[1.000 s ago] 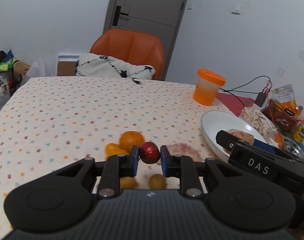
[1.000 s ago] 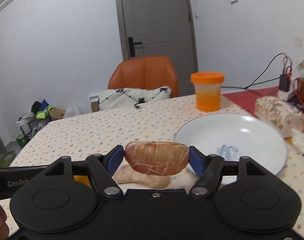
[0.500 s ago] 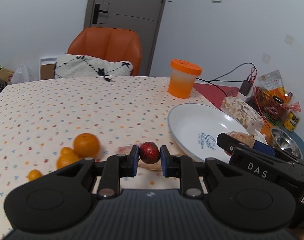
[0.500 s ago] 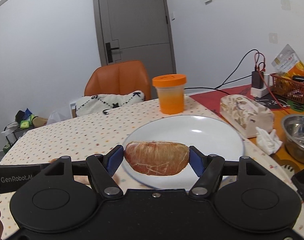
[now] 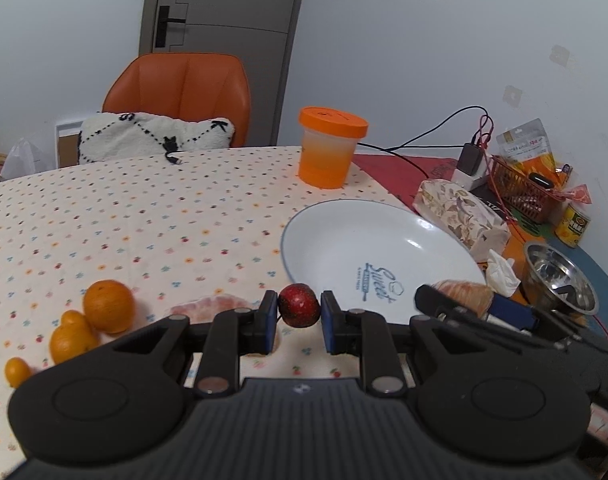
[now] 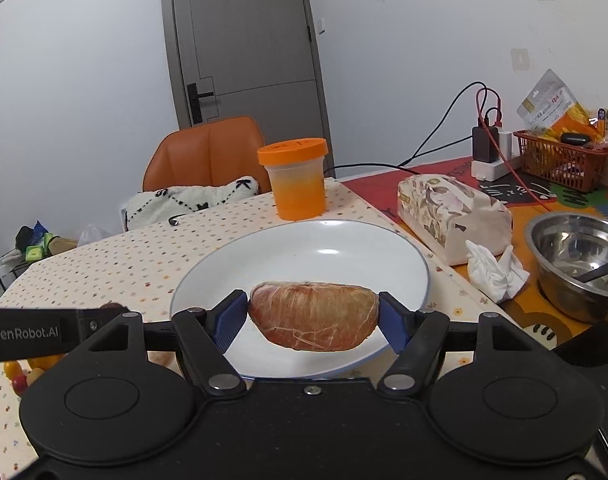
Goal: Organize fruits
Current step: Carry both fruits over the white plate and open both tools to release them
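Plate (image 5: 383,248) marked "Sweet"

Even soft indoor light, faint shadows; sharp focus, fisheye-bent edges, dark corners

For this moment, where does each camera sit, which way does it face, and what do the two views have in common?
Left wrist: sits on the left gripper, facing along its jaws, shut on a small red fruit, across the dotted table toward the white plate; the right gripper shows at right.
Right wrist: sits on the right gripper, jaws shut on a peeled citrus segment, above the plate's near side, facing the door; the left gripper shows at lower left.
Shared: plate, orange-lidded cup, orange chair, steel bowl.
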Motion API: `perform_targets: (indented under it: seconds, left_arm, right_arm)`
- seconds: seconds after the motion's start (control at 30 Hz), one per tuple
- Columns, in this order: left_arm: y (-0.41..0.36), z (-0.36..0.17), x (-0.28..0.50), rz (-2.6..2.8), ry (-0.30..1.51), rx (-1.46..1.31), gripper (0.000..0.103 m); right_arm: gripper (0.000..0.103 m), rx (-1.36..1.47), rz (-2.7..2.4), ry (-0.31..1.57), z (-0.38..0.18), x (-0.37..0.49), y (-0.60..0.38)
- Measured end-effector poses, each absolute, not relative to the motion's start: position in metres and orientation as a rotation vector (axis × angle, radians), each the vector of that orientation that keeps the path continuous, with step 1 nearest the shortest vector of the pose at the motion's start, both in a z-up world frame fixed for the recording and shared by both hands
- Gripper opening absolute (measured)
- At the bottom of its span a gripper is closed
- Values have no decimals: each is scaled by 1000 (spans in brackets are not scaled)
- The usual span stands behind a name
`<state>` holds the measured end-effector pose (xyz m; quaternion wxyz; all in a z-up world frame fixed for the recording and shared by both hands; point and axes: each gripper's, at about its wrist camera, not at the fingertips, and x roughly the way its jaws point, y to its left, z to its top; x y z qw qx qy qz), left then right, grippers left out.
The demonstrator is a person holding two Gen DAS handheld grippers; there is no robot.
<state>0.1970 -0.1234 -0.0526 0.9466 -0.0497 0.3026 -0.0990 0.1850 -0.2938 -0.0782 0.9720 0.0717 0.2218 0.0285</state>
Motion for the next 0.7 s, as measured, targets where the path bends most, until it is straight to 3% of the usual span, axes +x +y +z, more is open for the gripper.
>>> perform_targets:
  seconds: [0.27, 0.43, 0.7]
  left_arm:
    - [-136, -50, 208, -222, 607, -89, 21]
    - [-143, -50, 215, -247, 609, -89, 21]
    - [-148, -46, 215, -251, 608, -93, 26]
  right_arm:
    - [70, 135, 71, 460, -83, 187, -296]
    - [81, 116, 64, 433, -80, 181, -295]
    - [82, 139, 34, 441, -80, 174, -305]
